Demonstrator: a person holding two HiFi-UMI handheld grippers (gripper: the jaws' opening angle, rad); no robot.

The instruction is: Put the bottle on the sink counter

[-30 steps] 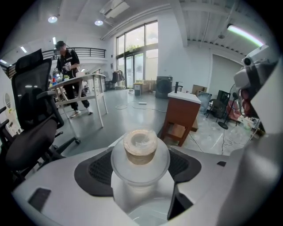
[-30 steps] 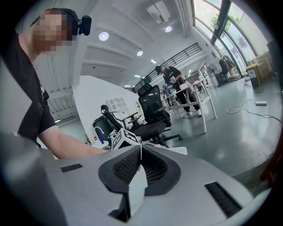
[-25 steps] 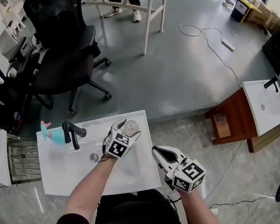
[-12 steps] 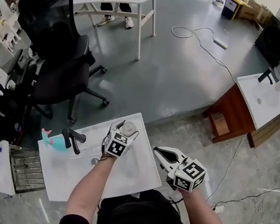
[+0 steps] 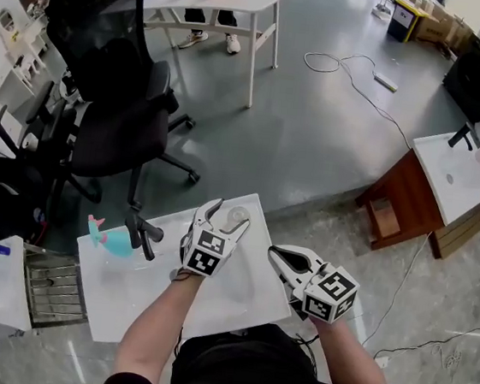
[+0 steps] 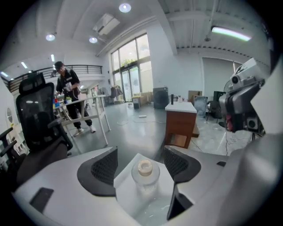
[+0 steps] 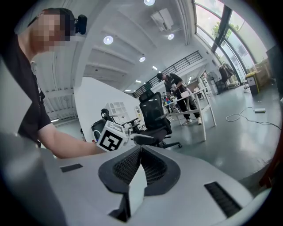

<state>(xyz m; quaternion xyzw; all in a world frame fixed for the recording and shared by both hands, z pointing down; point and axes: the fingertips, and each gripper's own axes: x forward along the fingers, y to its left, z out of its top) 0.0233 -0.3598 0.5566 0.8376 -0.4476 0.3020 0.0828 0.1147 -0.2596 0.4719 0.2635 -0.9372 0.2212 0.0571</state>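
A small clear bottle [image 5: 236, 222] with a pale cap stands upright on the far right corner of the white sink counter [image 5: 240, 303]. My left gripper [image 5: 230, 212] is open, with a jaw on each side of the bottle. In the left gripper view the bottle [image 6: 145, 175] sits between the two dark pads [image 6: 102, 170] with a gap on both sides, under the left gripper [image 6: 140, 155]. My right gripper [image 5: 275, 254] hovers over the counter's right edge, shut and holding nothing. In its own view the right gripper [image 7: 140, 154] has its pads pressed together.
A black faucet [image 5: 143, 235] and a teal object [image 5: 114, 240] stand at the counter's left. A metal rack [image 5: 53, 288] lies further left. Black office chairs [image 5: 113, 95] stand behind the counter. A second sink on a wooden cabinet [image 5: 450, 178] is at the right.
My left gripper's jaws, closed around the bottle before, have spread apart and let it go; the bottle stays on the counter corner. The right gripper has hardly moved.
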